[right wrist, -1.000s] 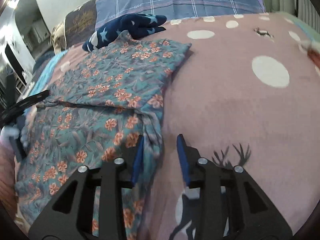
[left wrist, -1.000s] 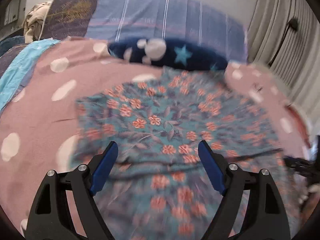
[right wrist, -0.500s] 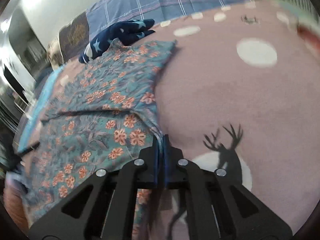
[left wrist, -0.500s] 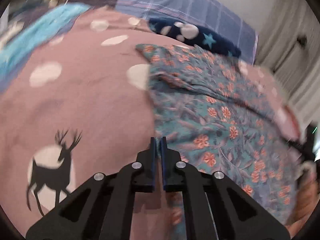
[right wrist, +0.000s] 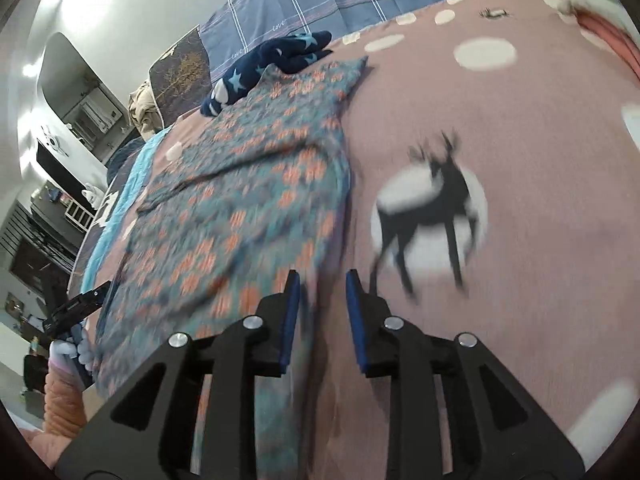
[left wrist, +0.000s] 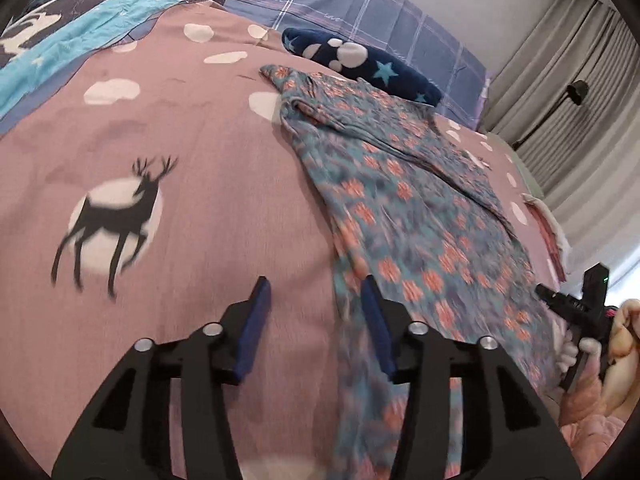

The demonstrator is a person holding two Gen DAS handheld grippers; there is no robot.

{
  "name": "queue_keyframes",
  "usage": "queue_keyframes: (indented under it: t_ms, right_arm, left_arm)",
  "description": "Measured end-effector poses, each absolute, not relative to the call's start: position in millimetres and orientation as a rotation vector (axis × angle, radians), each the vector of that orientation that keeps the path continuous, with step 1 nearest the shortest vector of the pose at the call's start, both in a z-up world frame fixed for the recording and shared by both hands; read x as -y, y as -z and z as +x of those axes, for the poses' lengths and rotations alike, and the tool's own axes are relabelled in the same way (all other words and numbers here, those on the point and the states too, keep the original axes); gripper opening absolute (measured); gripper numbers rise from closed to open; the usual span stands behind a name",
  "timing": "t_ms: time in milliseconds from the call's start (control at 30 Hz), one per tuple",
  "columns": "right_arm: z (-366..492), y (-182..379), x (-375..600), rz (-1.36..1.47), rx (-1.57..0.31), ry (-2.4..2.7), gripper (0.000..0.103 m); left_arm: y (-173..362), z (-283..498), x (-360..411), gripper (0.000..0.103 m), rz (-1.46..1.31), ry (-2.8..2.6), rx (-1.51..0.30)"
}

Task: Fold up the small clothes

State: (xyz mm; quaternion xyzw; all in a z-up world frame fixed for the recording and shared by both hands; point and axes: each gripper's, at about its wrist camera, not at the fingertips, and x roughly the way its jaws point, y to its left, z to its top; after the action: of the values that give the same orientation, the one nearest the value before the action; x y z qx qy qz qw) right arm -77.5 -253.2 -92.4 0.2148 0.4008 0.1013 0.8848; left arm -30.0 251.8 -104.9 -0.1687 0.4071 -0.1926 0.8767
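Pink bedding with white dots and a black deer picture [left wrist: 116, 220] covers the whole bed, and grey curtains [left wrist: 580, 92] hang at the far side. On the bedding lies a flat piece of teal cloth with small orange flowers [left wrist: 404, 216]. It is one of the small clothes, and part of it is folded over itself. A dark blue fuzzy cloth with stars and white spots [left wrist: 360, 64] sits at its far end, touching it (a blue checked pillow [left wrist: 360, 4] is behind that).

The left gripper [left wrist: 316, 304] hangs low over the bed with its two blue pads apart and nothing between them but bedding. Its right pad is over the near left edge of the flower cloth, and its left pad is over bare pink bedding.

The right gripper [right wrist: 320, 296] is on the other side. Its pads are apart too, but not as wide, and they hold nothing. The near right edge of the flower cloth [right wrist: 248, 200] lies just under its left pad. The deer picture [right wrist: 432, 212] on this side is near its right pad.
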Motion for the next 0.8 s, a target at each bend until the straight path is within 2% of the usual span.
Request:
queue_keyframes:
  t_ms: [33,133,433,800]
  right_arm:
    - [-88,95,253,0.457,-0.832,-0.220,0.025]
    - [-112,98,251,0.479,-0.827,-0.252,0.025]
    - [-162,101,242,0.505,-0.836,-0.312,0.026]
    - [-204,118,240,0.570,-0.825,-0.363,0.031]
  left_arm:
    - [105,-39,-253,0.056,-0.362,0.418,-0.843]
    - [108,-62,-252,0.057,-0.391,0.484,-0.835]
    - [119,-114,-247,0.057,-0.380,0.542,-0.819]
    - [133,-156,-255,0.057,-0.457,0.576,-0.741]
